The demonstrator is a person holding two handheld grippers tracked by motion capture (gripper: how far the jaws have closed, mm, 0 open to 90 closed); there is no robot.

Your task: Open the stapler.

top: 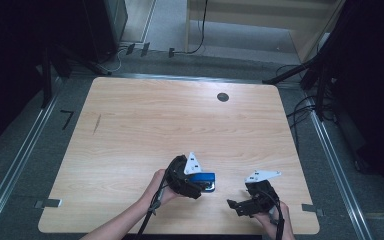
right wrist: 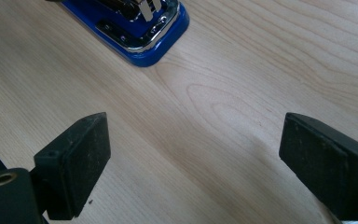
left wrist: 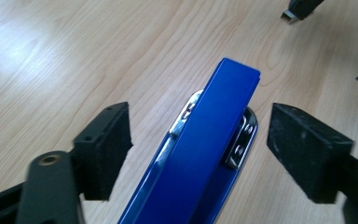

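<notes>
Stapler (left wrist: 205,154) is bright blue with shiny chrome bits inside. Table (top: 145,120) is pale wood with wavy grain, and both grippers have black jaws and grey-white top plates.

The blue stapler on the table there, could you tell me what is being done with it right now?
A person holds a two-jaw gripper in each hand over a wooden table. The left gripper straddles the blue stapler, which lies between its jaws with a gap on both sides, so it is not gripped yet. The right gripper hangs open nearby over bare wood, with the stapler's front end ahead of it.
</notes>
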